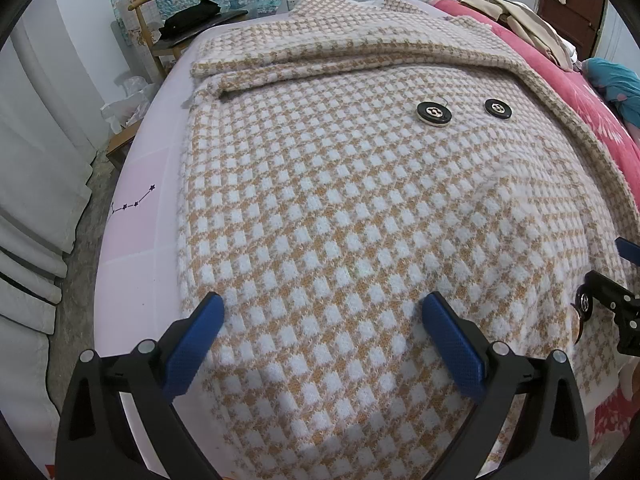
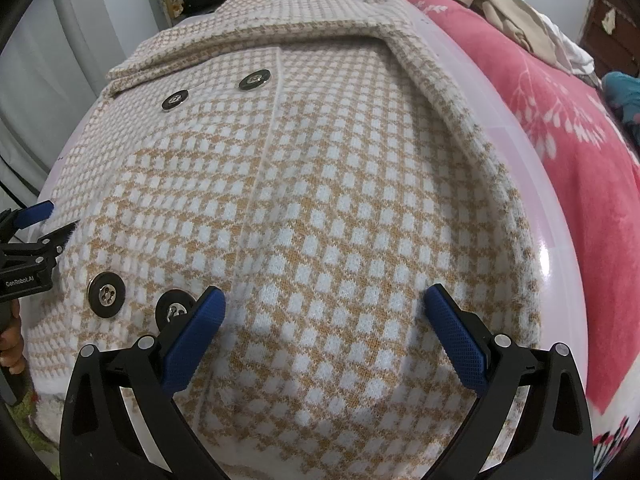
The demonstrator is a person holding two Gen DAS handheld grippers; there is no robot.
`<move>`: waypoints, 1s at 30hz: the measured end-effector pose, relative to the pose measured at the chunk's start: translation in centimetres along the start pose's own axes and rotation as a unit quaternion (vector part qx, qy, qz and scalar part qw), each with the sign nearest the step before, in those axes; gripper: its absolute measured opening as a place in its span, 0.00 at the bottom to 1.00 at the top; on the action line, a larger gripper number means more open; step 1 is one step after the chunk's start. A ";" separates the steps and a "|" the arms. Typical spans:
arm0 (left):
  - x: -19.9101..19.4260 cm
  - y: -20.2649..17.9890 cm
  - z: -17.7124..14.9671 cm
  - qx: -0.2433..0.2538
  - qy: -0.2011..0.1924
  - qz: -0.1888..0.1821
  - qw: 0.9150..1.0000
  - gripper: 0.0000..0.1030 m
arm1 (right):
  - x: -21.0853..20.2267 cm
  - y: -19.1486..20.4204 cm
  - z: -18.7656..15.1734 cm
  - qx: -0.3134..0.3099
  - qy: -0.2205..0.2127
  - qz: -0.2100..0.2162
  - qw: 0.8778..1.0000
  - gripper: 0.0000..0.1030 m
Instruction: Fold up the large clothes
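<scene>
A tan-and-white houndstooth coat [image 1: 340,208] [image 2: 320,200] lies flat on a pale pink sheet, both sleeves folded in across its upper front. Two black buttons [image 1: 434,113] show near the chest and two more [image 2: 107,294] near the hem. My left gripper [image 1: 323,308] hovers open over the coat's lower left part, blue pads wide apart, nothing between them. My right gripper [image 2: 325,302] stands open above the lower right part, its left pad beside a hem button. Each gripper shows at the other view's edge [image 1: 612,300] [image 2: 28,248].
The bed's pink sheet [image 1: 136,232] shows on the left and a red floral blanket [image 2: 560,148] on the right, with beige clothes [image 1: 516,20] piled on it. A wooden chair [image 1: 172,12] stands behind the bed. White panels [image 1: 36,200] lean at the left.
</scene>
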State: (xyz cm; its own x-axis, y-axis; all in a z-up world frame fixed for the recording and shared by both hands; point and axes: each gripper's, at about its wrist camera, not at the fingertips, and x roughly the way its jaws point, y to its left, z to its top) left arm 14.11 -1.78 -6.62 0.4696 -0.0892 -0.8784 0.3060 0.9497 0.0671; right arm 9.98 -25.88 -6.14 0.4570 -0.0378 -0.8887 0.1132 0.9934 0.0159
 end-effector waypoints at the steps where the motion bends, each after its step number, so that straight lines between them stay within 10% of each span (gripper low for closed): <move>1: 0.0 0.0 0.0 0.000 0.000 0.000 1.000 0.95 | 0.0 0.0 0.0 0.000 0.000 0.000 1.000 0.92; 30: 0.0 -0.1 0.0 -0.006 0.004 0.004 1.000 0.95 | -1.5 -1.3 0.7 0.017 0.002 0.001 1.000 0.92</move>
State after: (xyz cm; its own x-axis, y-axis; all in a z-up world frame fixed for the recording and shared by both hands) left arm 14.13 -1.85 -6.64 0.4660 -0.0793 -0.8812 0.2917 0.9541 0.0684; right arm 9.81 -27.17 -4.50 0.4540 -0.0346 -0.8903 0.1416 0.9894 0.0338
